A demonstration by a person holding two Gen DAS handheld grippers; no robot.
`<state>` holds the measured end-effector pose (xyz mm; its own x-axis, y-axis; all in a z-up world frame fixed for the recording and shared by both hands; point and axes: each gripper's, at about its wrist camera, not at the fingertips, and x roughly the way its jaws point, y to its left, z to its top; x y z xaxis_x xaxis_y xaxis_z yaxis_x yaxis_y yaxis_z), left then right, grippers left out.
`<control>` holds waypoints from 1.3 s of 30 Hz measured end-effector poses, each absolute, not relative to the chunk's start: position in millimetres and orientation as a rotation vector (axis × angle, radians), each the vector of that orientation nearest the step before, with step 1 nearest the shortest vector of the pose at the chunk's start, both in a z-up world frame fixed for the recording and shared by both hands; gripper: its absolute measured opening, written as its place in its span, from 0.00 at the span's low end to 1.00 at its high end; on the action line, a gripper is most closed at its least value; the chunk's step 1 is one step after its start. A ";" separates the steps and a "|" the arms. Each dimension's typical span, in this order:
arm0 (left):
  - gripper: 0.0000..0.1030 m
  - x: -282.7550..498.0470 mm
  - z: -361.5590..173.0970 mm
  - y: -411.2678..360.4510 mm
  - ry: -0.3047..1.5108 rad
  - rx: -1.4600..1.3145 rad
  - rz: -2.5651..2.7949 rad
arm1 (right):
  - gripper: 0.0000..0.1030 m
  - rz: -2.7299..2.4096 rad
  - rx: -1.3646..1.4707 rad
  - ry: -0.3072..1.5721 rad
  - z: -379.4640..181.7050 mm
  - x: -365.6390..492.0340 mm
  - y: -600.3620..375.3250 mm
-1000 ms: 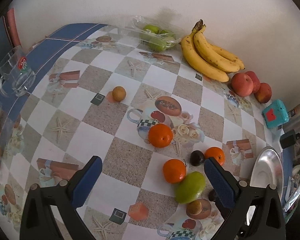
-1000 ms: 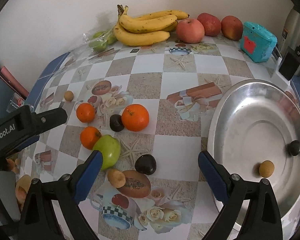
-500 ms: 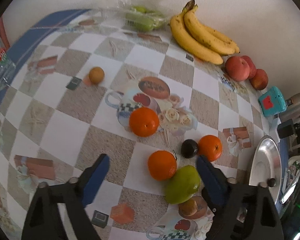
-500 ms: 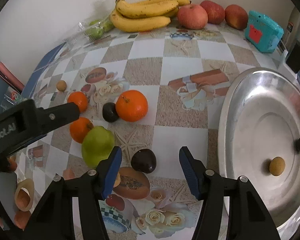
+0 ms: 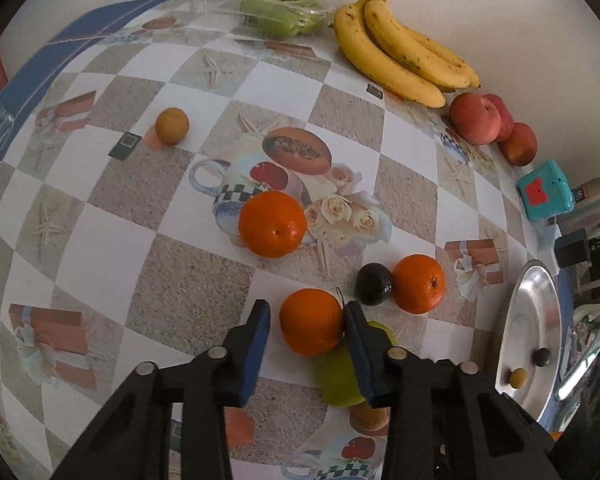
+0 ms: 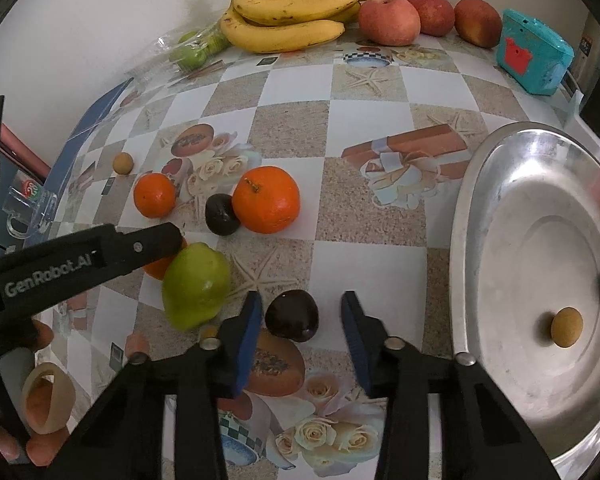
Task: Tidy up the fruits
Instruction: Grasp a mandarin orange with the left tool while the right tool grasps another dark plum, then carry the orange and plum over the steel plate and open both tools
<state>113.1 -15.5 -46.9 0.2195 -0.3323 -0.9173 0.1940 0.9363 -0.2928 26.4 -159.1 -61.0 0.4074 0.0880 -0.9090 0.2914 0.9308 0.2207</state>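
My left gripper [image 5: 306, 316] points down over an orange [image 5: 312, 320] on the patterned tablecloth. Its jaws are closing with the orange between them: the right pad touches it, while a thin gap remains at the left pad. A green pear [image 5: 340, 376] lies just behind the right finger. My right gripper [image 6: 300, 308] straddles a dark plum [image 6: 292, 316], its jaws also closing; the left pad is almost on the plum and the right pad stands clear. The left gripper's finger [image 6: 152, 240] crosses the right wrist view beside the pear [image 6: 196, 284].
Two more oranges [image 5: 271, 224] [image 5: 419, 283], a second dark plum [image 5: 374, 284] and a small brown fruit [image 5: 172, 126] lie nearby. A metal tray [image 6: 540, 240] at the right holds two small fruits. Bananas [image 6: 292, 20], apples [image 6: 388, 20] and a teal box [image 6: 532, 56] line the wall.
Both pairs of jaws have narrowed from wide open. The left gripper came down and forward around the orange. The right gripper closed in around the dark plum.
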 end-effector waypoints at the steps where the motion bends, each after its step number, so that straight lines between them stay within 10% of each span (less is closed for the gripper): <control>1: 0.36 113.5 -47.4 -15.0 1.304 -0.134 -0.368 | 0.35 -0.129 0.374 1.151 -61.0 26.5 -158.5; 39: 0.34 103.1 -0.1 -15.8 1.192 -0.184 -0.409 | 0.26 -0.214 0.466 1.090 -28.3 2.2 -190.7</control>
